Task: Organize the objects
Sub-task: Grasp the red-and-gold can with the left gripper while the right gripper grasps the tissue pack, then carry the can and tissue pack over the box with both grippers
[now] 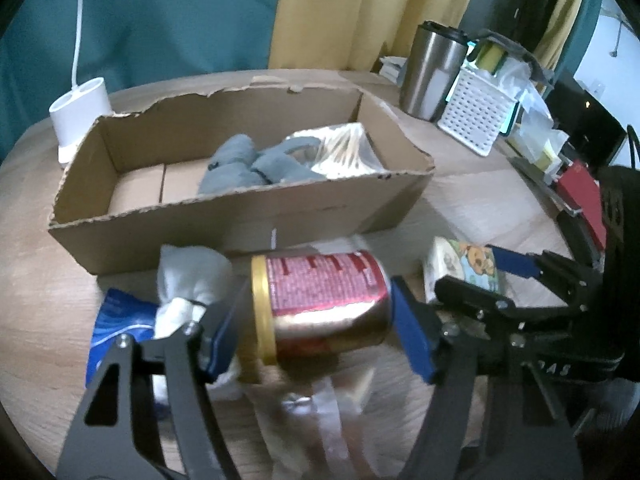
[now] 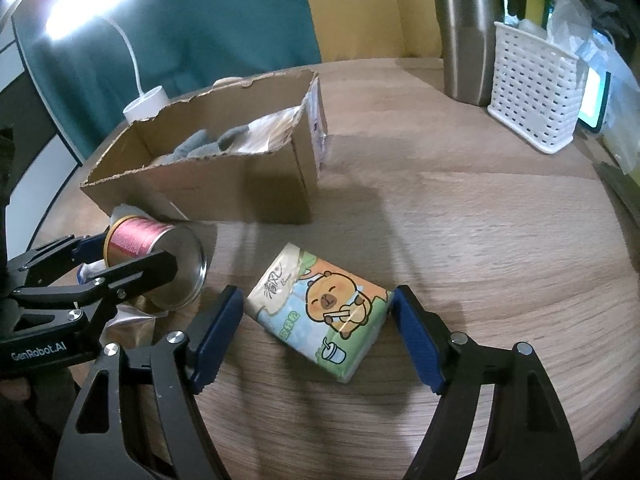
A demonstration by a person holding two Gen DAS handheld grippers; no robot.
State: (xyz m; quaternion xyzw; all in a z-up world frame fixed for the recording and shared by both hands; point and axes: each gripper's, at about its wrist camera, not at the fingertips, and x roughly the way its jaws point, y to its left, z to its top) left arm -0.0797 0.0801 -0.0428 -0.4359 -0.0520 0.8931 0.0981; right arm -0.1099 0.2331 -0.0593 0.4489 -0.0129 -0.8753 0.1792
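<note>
My left jaws (image 1: 316,320) straddle the can (image 1: 320,304), my right (image 2: 316,328) the tissues (image 2: 320,312); both wide, gripping nothing, bound for the box (image 1: 240,212).

Print on the red can (image 1: 326,302) blurred past reading, clear wrapper (image 1: 320,412) beneath it smeared, box (image 2: 208,160) contents mostly hidden behind its torn wall, phone (image 2: 596,100) half covered by the white basket (image 2: 532,100)

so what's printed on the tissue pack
A cartoon orange capybara on green and blue, on the tissue pack; clearest in the right wrist view.
</note>
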